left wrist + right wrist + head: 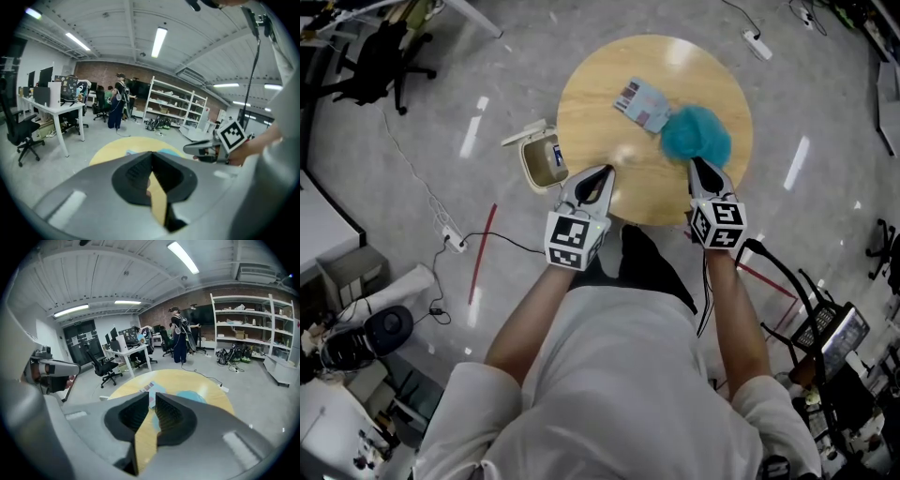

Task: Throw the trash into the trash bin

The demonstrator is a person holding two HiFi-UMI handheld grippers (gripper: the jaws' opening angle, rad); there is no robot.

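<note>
A round wooden table (pixel 600 127) carries a pale blue printed packet (pixel 642 105) and a teal fluffy wad (pixel 697 134). A small cream trash bin (pixel 542 159) with its lid up stands on the floor against the table's left edge. My left gripper (pixel 602 172) hovers over the table's near-left rim, just right of the bin; its tips meet in the left gripper view (pixel 151 153), with nothing between them. My right gripper (pixel 697 165) points at the near side of the teal wad. Its jaws stand a narrow gap apart (pixel 152 397) and hold nothing.
A red strip (pixel 481 253) and a power strip (pixel 450 242) with cables lie on the floor to the left. A black office chair (pixel 380 56) stands at far left and a dark wire chair (pixel 825 328) at near right. Desks, shelves and people stand far behind.
</note>
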